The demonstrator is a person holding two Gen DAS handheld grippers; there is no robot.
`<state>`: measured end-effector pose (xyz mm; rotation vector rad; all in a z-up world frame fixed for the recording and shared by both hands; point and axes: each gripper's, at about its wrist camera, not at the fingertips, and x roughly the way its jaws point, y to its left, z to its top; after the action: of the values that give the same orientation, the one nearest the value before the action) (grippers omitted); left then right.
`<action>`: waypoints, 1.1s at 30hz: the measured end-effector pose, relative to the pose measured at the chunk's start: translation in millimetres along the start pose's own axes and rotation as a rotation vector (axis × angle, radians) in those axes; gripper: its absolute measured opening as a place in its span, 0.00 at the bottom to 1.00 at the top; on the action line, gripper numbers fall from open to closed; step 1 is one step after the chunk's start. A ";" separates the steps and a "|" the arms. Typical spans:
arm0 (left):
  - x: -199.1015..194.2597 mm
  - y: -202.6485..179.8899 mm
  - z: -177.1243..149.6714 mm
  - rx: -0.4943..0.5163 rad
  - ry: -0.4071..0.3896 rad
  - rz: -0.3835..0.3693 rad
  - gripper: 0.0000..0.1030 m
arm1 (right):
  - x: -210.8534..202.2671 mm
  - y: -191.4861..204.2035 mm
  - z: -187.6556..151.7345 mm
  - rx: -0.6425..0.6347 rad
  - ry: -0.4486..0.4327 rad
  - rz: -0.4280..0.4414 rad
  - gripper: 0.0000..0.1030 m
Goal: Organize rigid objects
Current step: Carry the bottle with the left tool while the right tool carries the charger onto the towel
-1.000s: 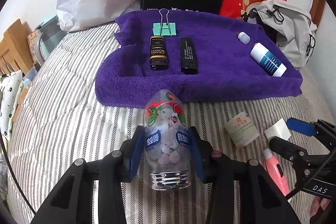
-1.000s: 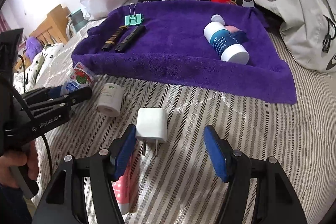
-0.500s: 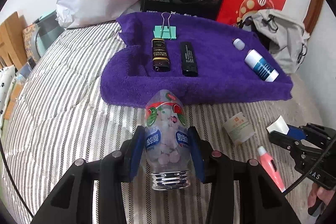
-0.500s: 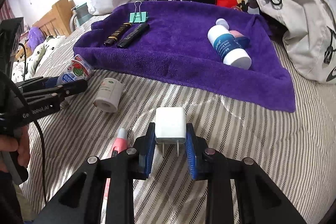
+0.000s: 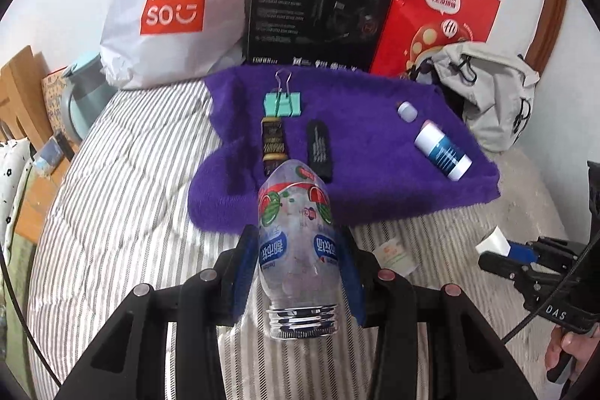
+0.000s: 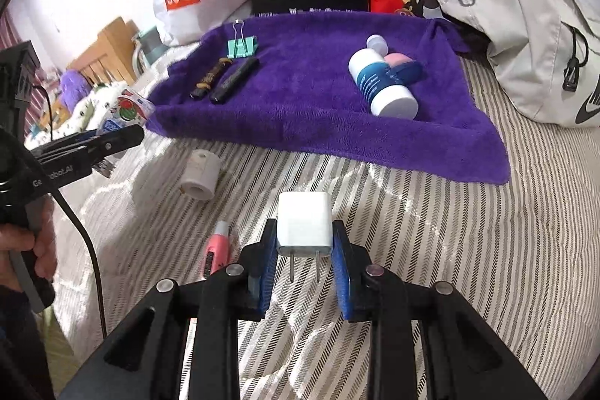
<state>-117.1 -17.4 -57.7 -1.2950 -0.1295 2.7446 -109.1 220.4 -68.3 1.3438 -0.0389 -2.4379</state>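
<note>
Right gripper (image 6: pixel 303 242) now clamps the white charger (image 6: pixel 304 225), previously loose between open jaws; left gripper (image 5: pixel 296 265) lifts its bottle (image 5: pixel 296 250) toward 12 o'clock.

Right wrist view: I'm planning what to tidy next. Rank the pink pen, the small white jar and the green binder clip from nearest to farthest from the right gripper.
1. Pink pen, just left of the right gripper.
2. Small white jar, farther left on the bedspread.
3. Green binder clip, far back on the purple towel.

A white Miniso bag (image 5: pixel 168 2), black box (image 5: pixel 318 6), red bag (image 5: pixel 442 14) and grey backpack (image 5: pixel 495 89) line the striped bedcover (image 5: pixel 112 194).
</note>
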 end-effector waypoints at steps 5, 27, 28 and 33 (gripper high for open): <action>1.7 -8.9 17.0 0.007 -0.016 -0.010 0.39 | -10.6 -3.6 10.5 -0.006 -0.014 0.004 0.26; 46.8 18.9 68.0 -0.020 -0.005 0.008 0.39 | 62.1 -17.5 107.8 -0.050 0.035 0.019 0.26; 47.8 20.6 68.4 -0.022 -0.005 0.007 0.39 | 66.0 -16.7 107.4 -0.054 0.043 0.015 0.26; 52.7 25.6 68.3 -0.029 -0.001 -0.006 0.39 | 85.4 -16.1 107.1 -0.081 0.087 -0.043 0.26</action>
<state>-204.7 -38.2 -57.8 -1.2990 -0.1737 2.7486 -243.5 192.7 -82.2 1.4260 0.1104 -2.3858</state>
